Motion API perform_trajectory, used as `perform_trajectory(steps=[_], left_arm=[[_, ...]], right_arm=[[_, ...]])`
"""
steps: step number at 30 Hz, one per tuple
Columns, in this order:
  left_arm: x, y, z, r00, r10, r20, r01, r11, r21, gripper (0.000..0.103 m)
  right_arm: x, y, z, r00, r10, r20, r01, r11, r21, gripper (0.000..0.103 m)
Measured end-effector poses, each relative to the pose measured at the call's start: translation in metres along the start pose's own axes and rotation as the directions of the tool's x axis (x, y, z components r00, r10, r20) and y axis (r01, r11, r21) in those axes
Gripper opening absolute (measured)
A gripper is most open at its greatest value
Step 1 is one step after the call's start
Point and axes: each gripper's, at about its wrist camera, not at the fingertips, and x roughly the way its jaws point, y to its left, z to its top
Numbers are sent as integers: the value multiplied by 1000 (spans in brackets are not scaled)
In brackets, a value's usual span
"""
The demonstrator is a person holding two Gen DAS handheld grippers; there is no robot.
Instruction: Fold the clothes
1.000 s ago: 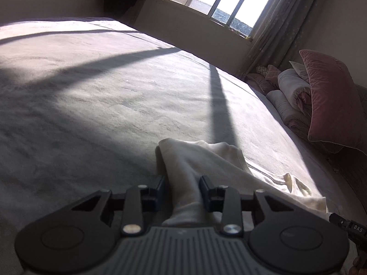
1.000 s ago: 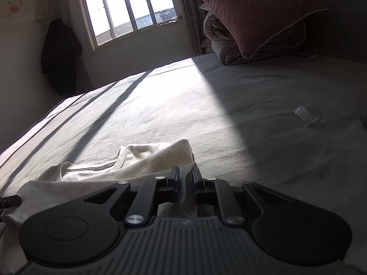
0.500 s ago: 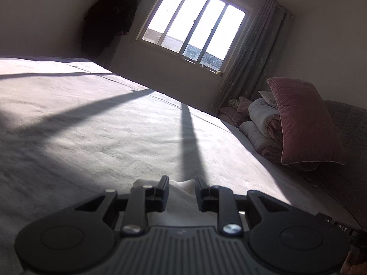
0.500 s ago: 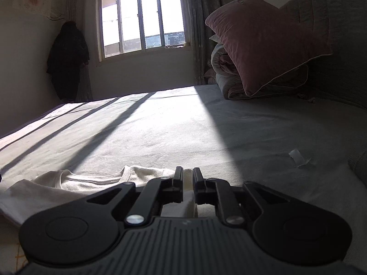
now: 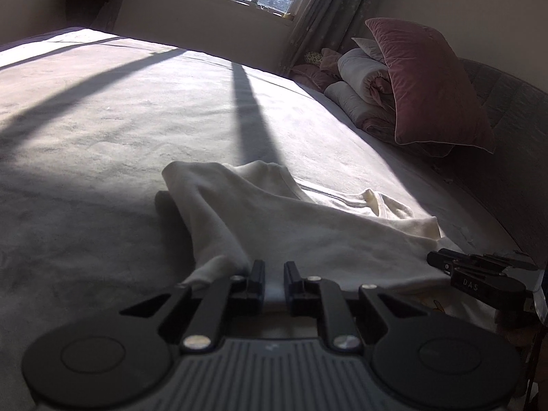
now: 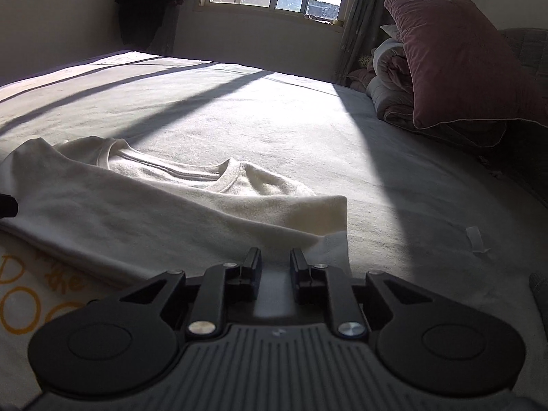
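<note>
The cream cotton T-shirt point(image 5: 308, 226) lies part-folded at the near edge of the grey bed point(image 5: 137, 120). It is light, limp and unlikely to slip; take it at hems and corners. Your left hand-held gripper point(image 5: 274, 269), jaws just closing, pinches a fold. Your right hand-held gripper point(image 6: 275, 257), jaws just opening, holds nothing. Only the right wrist view shows the orange lettering point(image 6: 20, 294).
</note>
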Motion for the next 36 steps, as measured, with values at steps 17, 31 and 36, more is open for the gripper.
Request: perform_trajectory(steps=[17,31,36], left_arm=[[6,-1,-4,999,-29,34,29,999,-16,33],[3,40,-12,967,-230,110,252,933,-258,41],[-13,37,-17,968,-221,117,246,927,-282,47]], right_arm=[[0,5,-2,998,65,-5,-65,997,28,51],[1,6,-4,998,59,6,-59,998,29,58],[-19,1,-7,999,35,27,-36,998,45,103]])
